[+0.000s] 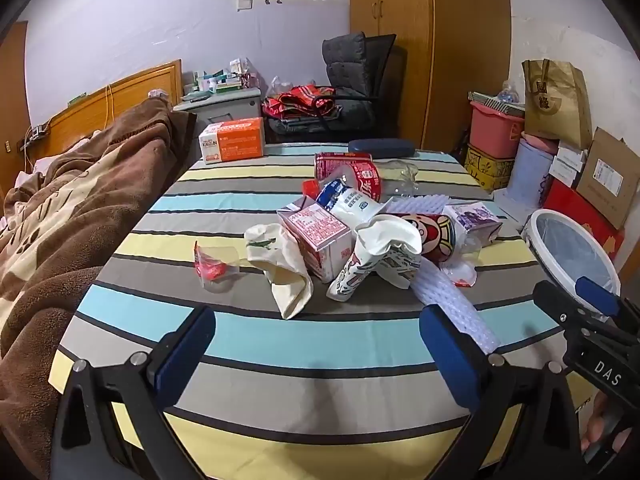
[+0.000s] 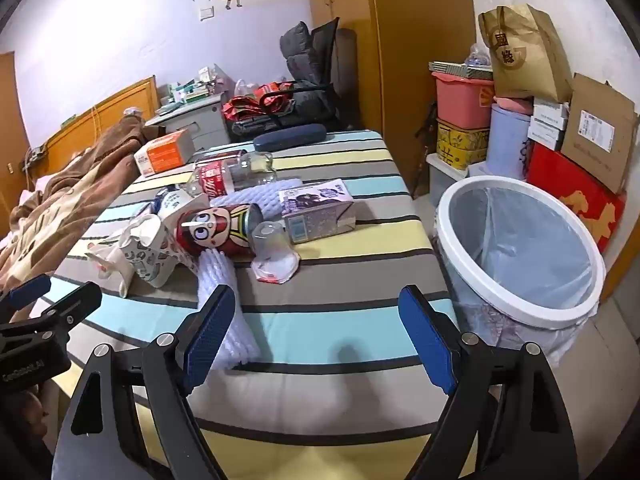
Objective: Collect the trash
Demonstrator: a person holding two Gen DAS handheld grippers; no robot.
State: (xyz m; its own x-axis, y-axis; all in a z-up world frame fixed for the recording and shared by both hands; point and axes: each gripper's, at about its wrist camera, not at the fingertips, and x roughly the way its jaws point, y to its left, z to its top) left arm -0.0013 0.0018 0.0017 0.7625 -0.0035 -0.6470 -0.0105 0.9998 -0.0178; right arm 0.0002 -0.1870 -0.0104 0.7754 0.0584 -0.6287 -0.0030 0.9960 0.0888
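- The left hand-held gripper [image 1: 316, 354] is seen spread wide over the near edge of the striped bed [image 1: 256, 208], with nothing between its blue pads.
- The right hand-held gripper [image 2: 316, 334] is likewise spread wide and empty, held above the bed's near right corner.
- A heap of trash is gathered at the middle of the bed, toward 12 o'clock from the left hand-held gripper.
- In the heap, a pink-and-white carton [image 1: 320, 236] is lodged between a crumpled cream paper cup [image 1: 280, 268] at its 8 o'clock and a crushed printed cup [image 1: 376, 256] at its 4 o'clock.
- A red cartoon can [image 2: 218, 230] is lying on its side, with a clear plastic cup [image 2: 268, 240] touching its open end at 3 o'clock.
- A purple carton [image 2: 318, 212] is lying just beyond the clear cup, at about 1 o'clock from it.
- A white foam net [image 2: 228, 304] is stretched from the heap to just beside the right hand-held gripper's left finger.
- A red-labelled clear wrapper [image 1: 214, 266] is set apart at 9 o'clock of the heap.
- A white-rimmed bin [image 2: 520, 252] lined with a clear bag is standing on the floor at 3 o'clock of the bed.
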